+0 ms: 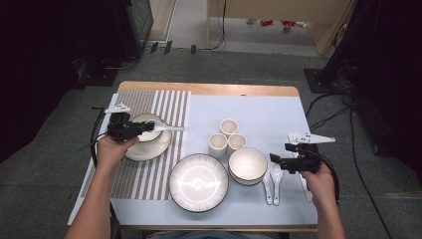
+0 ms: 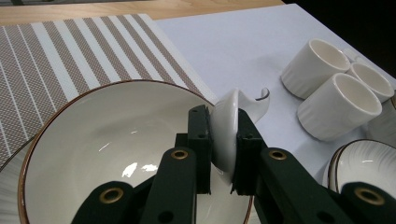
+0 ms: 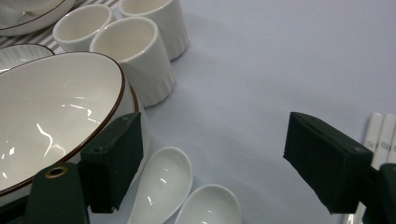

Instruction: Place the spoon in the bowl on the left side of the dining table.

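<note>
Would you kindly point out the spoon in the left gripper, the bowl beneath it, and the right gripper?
spoon (image 2: 229, 133), left gripper view, its clamped body.
bowl (image 2: 93, 140), left gripper view, inner wall.
right gripper (image 3: 210, 161), right gripper view, between its open jaws.

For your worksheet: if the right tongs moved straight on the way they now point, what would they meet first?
Probably the two white spoons lying just ahead between the open right tongs, beside the bowl. Past them, bare pale tablecloth. Depth is hard to judge, so they might pass above the spoons.

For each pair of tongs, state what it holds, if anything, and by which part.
The left tongs grip a white ceramic spoon by its bowl end, over the bowl. The right tongs stand open, holding nothing.
</note>
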`<state>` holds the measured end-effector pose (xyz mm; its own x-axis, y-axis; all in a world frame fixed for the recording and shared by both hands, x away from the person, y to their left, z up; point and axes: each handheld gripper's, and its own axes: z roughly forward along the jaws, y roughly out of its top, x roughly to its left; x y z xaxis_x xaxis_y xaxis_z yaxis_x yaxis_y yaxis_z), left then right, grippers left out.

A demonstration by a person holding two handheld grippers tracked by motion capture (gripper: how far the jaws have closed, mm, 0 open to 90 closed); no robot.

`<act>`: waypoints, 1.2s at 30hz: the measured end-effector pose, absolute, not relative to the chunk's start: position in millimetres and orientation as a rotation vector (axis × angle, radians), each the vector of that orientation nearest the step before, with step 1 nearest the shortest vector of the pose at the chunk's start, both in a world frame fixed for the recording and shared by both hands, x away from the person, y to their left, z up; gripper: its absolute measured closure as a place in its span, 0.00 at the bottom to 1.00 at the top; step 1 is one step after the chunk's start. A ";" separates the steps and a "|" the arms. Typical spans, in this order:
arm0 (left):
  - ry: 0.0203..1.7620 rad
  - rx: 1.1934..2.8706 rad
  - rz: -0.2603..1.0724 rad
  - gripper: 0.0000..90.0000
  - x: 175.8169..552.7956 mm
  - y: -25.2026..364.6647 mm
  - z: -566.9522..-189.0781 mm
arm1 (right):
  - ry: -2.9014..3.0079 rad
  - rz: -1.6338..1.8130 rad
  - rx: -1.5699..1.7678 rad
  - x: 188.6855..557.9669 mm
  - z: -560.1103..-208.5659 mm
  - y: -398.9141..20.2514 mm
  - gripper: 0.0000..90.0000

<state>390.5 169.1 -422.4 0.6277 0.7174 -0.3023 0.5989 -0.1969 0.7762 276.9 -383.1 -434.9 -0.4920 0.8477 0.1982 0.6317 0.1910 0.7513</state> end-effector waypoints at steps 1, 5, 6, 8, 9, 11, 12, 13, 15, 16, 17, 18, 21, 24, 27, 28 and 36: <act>1.047 1.897 0.159 0.92 390.7 169.2 -422.6 | 2.207 1.189 1.413 277.0 -435.4 -383.6 0.22; 1.051 1.903 0.164 0.92 391.0 168.9 -423.1 | 2.199 1.204 1.423 277.3 -436.3 -383.8 0.22; 1.050 1.905 0.164 0.92 391.1 168.9 -423.3 | 2.197 1.205 1.424 277.3 -436.4 -383.9 0.22; 1.053 1.906 0.165 0.92 391.2 169.2 -423.6 | 2.195 1.202 1.432 277.3 -436.7 -384.4 0.22; 1.055 1.907 0.166 0.92 391.2 169.4 -423.8 | 2.194 1.200 1.432 277.4 -437.0 -384.9 0.22; 1.059 1.906 0.165 0.92 391.3 169.7 -424.1 | 2.193 1.199 1.434 277.5 -437.6 -386.2 0.22; 1.061 1.906 0.167 0.92 391.3 169.7 -424.0 | 2.191 1.198 1.439 277.4 -437.7 -386.6 0.22; 1.060 1.907 0.170 0.92 391.2 169.6 -423.9 | 2.190 1.197 1.440 277.4 -437.9 -386.9 0.22; 1.060 1.906 0.176 0.92 391.1 169.8 -423.8 | 2.190 1.194 1.441 277.4 -438.6 -387.7 0.22; 1.061 1.905 0.177 0.92 391.1 170.2 -423.8 | 2.191 1.191 1.445 277.4 -439.1 -388.0 0.22; 1.067 1.899 0.172 0.92 390.9 170.6 -424.1 | 2.191 1.187 1.447 277.5 -439.7 -388.3 0.22; 1.067 1.897 0.170 0.92 391.1 171.1 -424.4 | 2.191 1.182 1.450 277.7 -440.6 -388.9 0.22; 1.078 1.884 0.148 0.92 391.7 173.4 -425.5 | 2.192 1.161 1.458 278.0 -442.6 -390.1 0.22; 1.079 1.881 0.148 0.92 391.3 174.4 -425.7 | 2.193 1.155 1.469 278.7 -445.7 -391.5 0.22; 1.076 1.883 0.146 0.92 391.4 175.6 -426.2 | 2.196 1.155 1.485 279.4 -448.9 -393.1 0.22; 1.076 1.884 0.143 0.92 391.4 176.1 -426.5 | 2.197 1.154 1.488 279.5 -449.6 -393.5 0.22; 1.087 1.898 0.131 0.91 391.9 179.1 -428.7 | 2.191 1.158 1.498 279.6 -450.9 -395.9 0.22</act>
<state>391.9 179.1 -428.7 0.6051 0.7283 -0.3216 0.6309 -0.1923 0.7517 279.6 -395.9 -450.9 -0.4425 0.8686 0.2232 0.6739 0.1578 0.7218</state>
